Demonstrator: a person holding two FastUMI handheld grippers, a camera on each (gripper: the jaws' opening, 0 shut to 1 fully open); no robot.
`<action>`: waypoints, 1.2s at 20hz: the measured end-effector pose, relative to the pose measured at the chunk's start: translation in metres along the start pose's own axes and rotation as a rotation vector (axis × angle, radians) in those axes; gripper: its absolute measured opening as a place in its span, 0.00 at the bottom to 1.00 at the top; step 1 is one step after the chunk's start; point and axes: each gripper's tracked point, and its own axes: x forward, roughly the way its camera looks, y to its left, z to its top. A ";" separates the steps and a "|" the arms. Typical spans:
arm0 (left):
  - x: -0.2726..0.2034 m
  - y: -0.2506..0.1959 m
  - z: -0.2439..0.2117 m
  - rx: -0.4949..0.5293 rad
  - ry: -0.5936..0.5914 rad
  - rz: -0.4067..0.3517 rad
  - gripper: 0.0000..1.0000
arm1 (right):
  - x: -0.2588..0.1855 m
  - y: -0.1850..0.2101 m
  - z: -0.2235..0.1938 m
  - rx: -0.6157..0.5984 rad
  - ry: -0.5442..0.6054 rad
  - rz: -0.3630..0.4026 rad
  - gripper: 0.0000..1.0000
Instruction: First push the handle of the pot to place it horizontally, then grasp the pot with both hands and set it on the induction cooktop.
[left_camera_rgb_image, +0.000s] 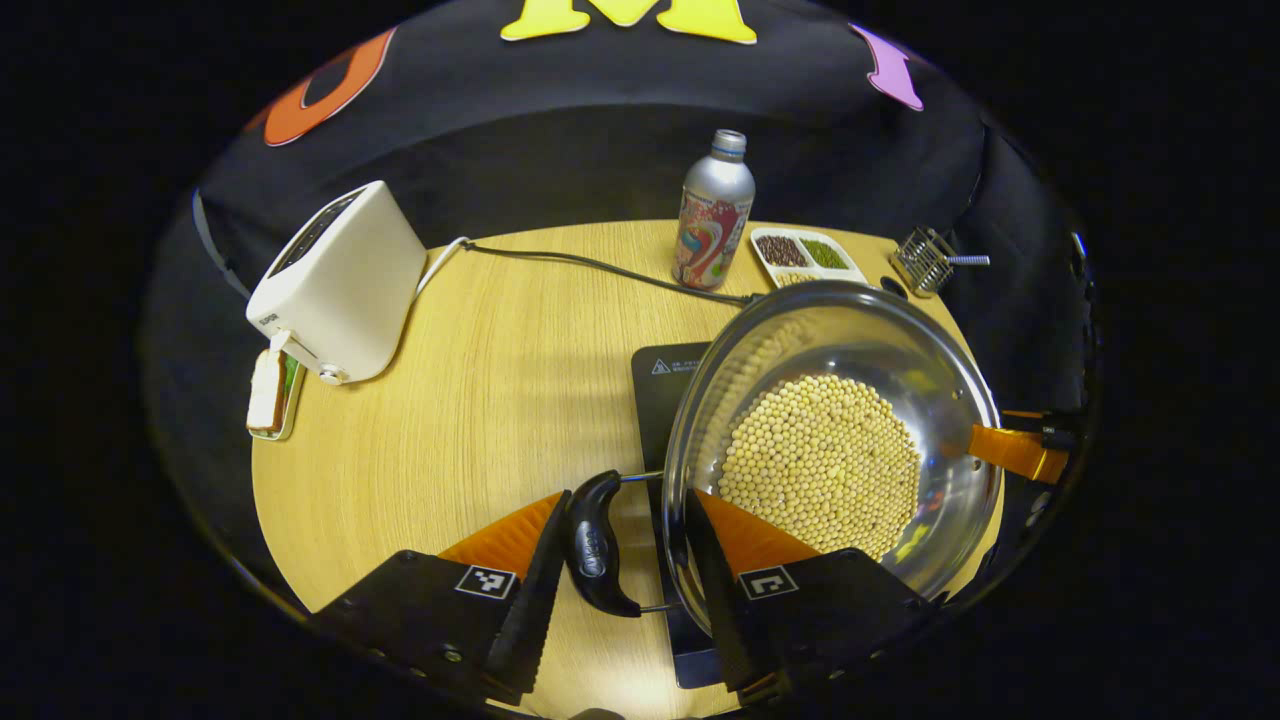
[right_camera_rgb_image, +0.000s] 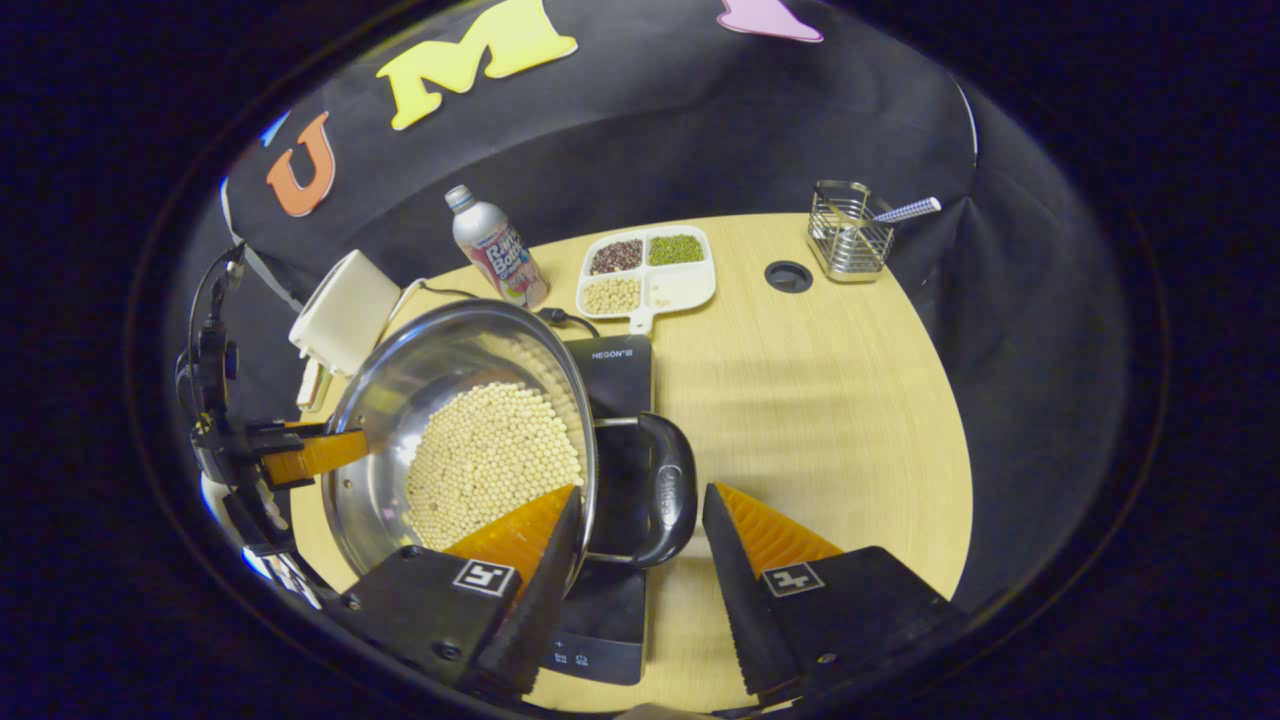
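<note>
A steel pot holding soybeans hangs over the black induction cooktop on the wooden table. My left gripper is shut on the pot's near black handle, with one finger outside the handle and the other inside the pot wall. At the far rim the right gripper reaches in. In the right gripper view, my right gripper clamps the opposite handle and rim of the pot the same way, above the cooktop. The left gripper holds the far side.
A white toaster stands at the back left with a sandwich beside it. Its cable runs behind the cooktop. A bottle, a divided tray of beans and a wire holder line the back. Bare table lies to the right.
</note>
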 end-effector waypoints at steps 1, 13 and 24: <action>-0.006 0.004 0.003 -0.017 -0.042 0.008 0.77 | -0.004 -0.003 0.007 -0.017 -0.041 -0.022 0.75; -0.089 0.004 -0.004 -0.026 -0.294 0.025 0.97 | -0.072 0.023 -0.003 -0.146 -0.234 -0.096 0.77; -0.263 0.000 0.017 0.003 -0.663 -0.053 0.97 | -0.248 0.097 0.017 -0.187 -0.583 -0.107 0.82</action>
